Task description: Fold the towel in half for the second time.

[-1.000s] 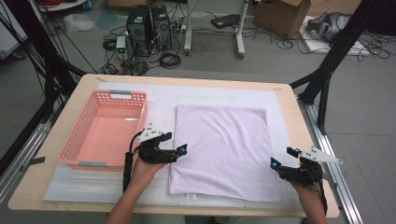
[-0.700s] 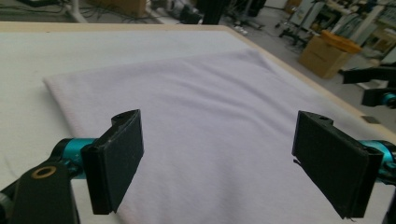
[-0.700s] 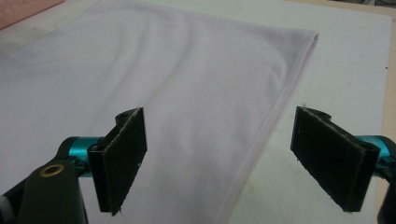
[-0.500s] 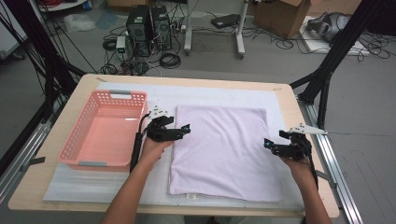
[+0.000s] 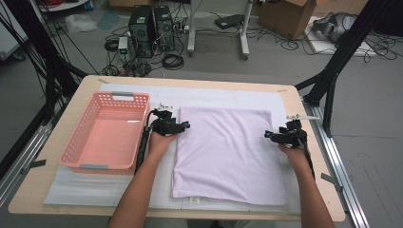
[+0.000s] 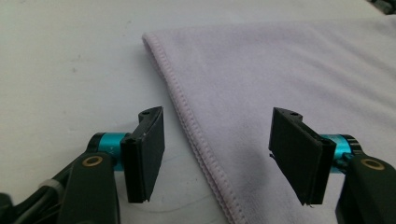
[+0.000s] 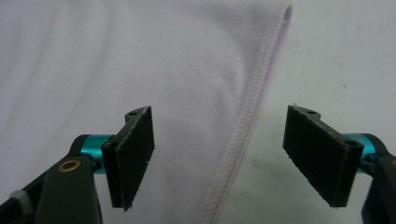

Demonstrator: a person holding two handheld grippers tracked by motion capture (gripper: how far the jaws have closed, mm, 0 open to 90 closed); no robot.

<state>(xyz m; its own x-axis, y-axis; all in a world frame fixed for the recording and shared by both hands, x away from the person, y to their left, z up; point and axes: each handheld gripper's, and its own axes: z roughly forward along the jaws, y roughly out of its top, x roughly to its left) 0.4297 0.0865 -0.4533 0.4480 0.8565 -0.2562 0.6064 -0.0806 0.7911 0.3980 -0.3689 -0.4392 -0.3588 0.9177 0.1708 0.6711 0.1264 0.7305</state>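
A pale lilac towel (image 5: 230, 154) is lying flat on a white mat (image 5: 161, 187) covering the wooden table (image 5: 71, 97). In the high view, the left gripper (image 5: 183, 126) is sitting at the towel's 9 o'clock edge, near the far corner, and the right gripper (image 5: 270, 136) is sitting at its 3 o'clock edge. A pink basket (image 5: 107, 130) is standing at 9 o'clock from the left hand, just beside it.

The left gripper view is showing what the high view cannot: the left gripper (image 6: 217, 154) is straddling the stitched hem, 1 jaw over bare mat, 1 over cloth. The right gripper view is showing the right gripper (image 7: 219, 156) doing likewise. Both pairs of jaws have just been closing, yet are standing spread, pads not pressing the towel.

Open mat is lying at 12 o'clock beyond the towel.
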